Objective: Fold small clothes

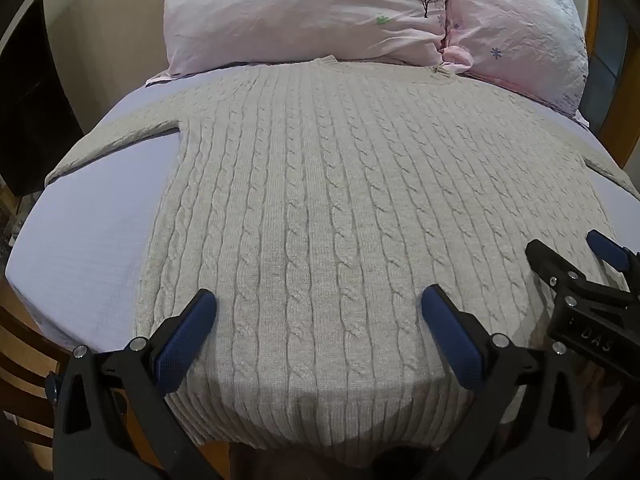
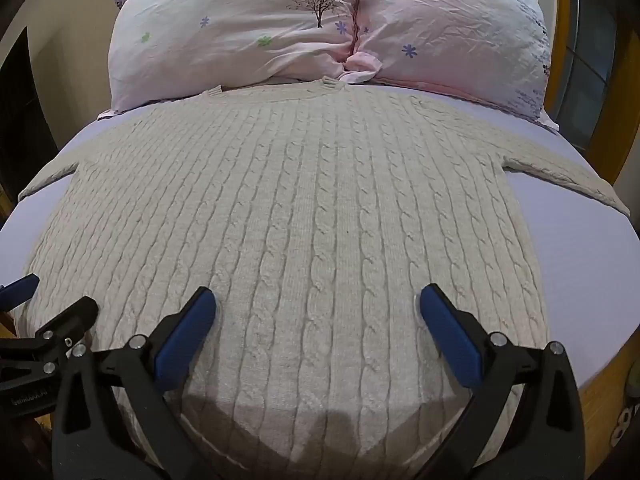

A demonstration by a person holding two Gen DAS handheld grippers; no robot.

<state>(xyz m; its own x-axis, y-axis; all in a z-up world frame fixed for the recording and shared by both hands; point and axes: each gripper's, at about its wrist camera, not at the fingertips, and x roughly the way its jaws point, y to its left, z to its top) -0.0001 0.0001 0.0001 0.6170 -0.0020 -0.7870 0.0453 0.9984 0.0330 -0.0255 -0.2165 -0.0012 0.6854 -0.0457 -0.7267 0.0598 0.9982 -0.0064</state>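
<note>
A pale grey cable-knit sweater [image 1: 320, 200] lies flat on the lilac bed sheet [image 1: 80, 248], collar toward the pillows, sleeves spread out to both sides. It also shows in the right wrist view [image 2: 312, 208]. My left gripper [image 1: 319, 304] is open and empty, just above the sweater's lower hem on its left part. My right gripper [image 2: 318, 304] is open and empty above the hem's right part. The right gripper also shows at the right edge of the left wrist view [image 1: 568, 256]. The left gripper shows at the left edge of the right wrist view [image 2: 52, 300].
Two pink floral pillows [image 1: 304, 16] [image 2: 452, 28] lie at the head of the bed, touching the sweater's collar. A wooden bed frame [image 2: 596, 392] edges the mattress. A dark cabinet [image 1: 28, 104] stands at the left and a window [image 2: 588, 60] at the right.
</note>
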